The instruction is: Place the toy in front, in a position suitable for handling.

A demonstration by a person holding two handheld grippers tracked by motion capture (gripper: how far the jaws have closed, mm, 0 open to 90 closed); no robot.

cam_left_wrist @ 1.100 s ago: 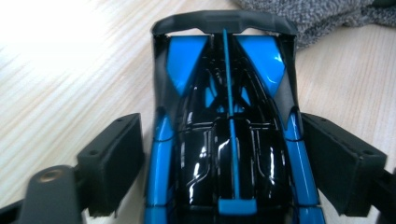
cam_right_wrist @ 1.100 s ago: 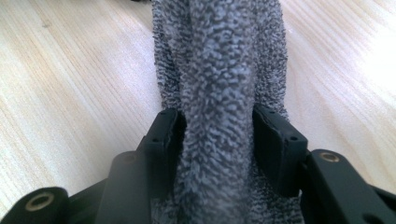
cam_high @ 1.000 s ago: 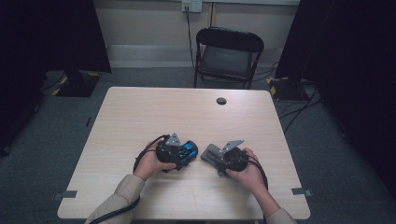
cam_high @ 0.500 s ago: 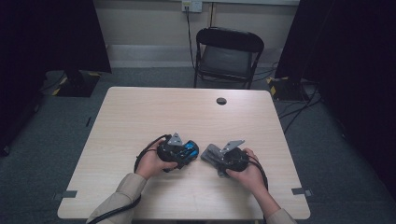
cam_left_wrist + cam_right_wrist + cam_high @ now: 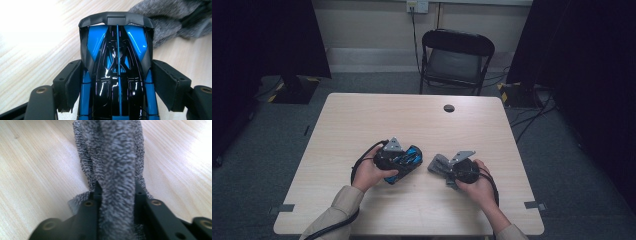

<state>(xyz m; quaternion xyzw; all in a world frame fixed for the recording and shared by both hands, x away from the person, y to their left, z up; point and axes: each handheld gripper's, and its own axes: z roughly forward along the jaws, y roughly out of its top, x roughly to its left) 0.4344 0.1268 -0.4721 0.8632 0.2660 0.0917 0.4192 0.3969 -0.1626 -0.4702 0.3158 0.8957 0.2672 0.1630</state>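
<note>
The toy car (image 5: 117, 72) is showing glossy blue-and-black plastic. The cloth (image 5: 117, 167) is showing rough grey knit. The tabletop (image 5: 362, 125) is showing matt, pale wood-grain laminate.

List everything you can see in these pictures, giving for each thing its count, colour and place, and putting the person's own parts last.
toy car: one, blue and black, between the jaws of the left gripper
cloth: one, grey, pinched in the right gripper
table: one, pale wood, centre of the room
hole: one, dark, far side of the tabletop
chair: one, black, behind the table
wall socket: one, white, on the wall behind the chair
left gripper: one, black, jaws have just been closing on the toy car
right gripper: one, black, jaws have just been closing on the cloth
hands: two, near edge of the table
</note>
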